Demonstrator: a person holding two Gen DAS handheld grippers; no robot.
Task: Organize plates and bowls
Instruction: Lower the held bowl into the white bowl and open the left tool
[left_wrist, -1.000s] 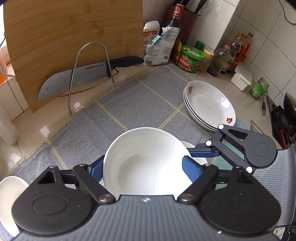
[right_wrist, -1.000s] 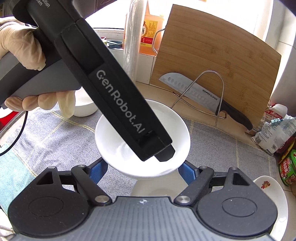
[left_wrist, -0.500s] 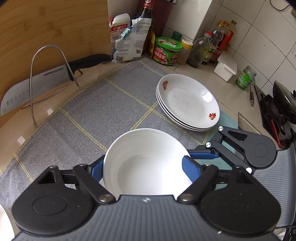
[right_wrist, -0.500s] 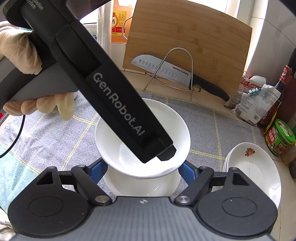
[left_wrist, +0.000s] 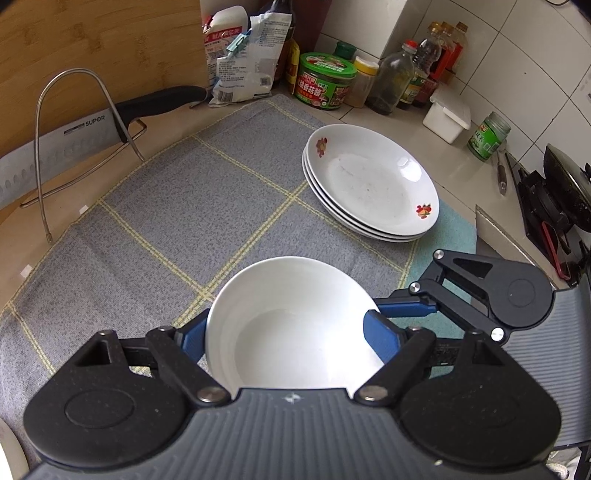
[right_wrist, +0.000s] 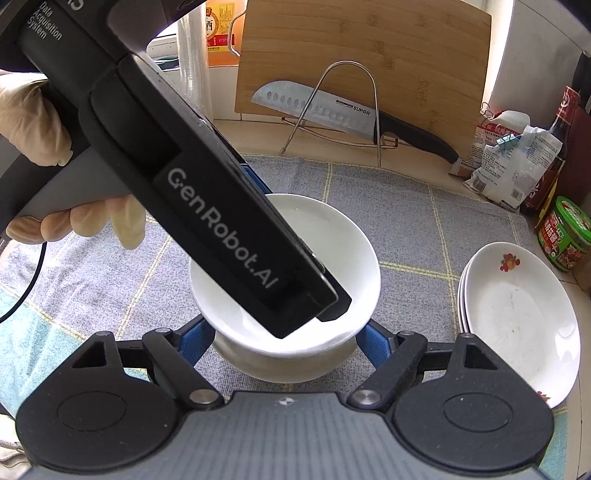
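Nearest the left wrist camera, the left gripper (left_wrist: 291, 332) has its blue fingers (left_wrist: 380, 338) closed partway against the rim of a white bowl (left_wrist: 295, 325), holding it above the grey checked cloth (left_wrist: 166, 221); from the right wrist view, that upper bowl sits over a second white bowl (right_wrist: 280, 363), though contact between them cannot be told; the right gripper (right_wrist: 284, 341) has its blue fingers at either side of the lower bowl, and whether they touch it cannot be told; a gloved hand (right_wrist: 81, 218) holds the left gripper's handle; further off on the cloth lies a stack of flowered plates (left_wrist: 373, 184); beyond, a knife (left_wrist: 74, 144) rests in a wire rack (left_wrist: 77, 110) against a bamboo cutting board (right_wrist: 369, 48); jars and bottles (left_wrist: 391, 85) line the tiled wall.
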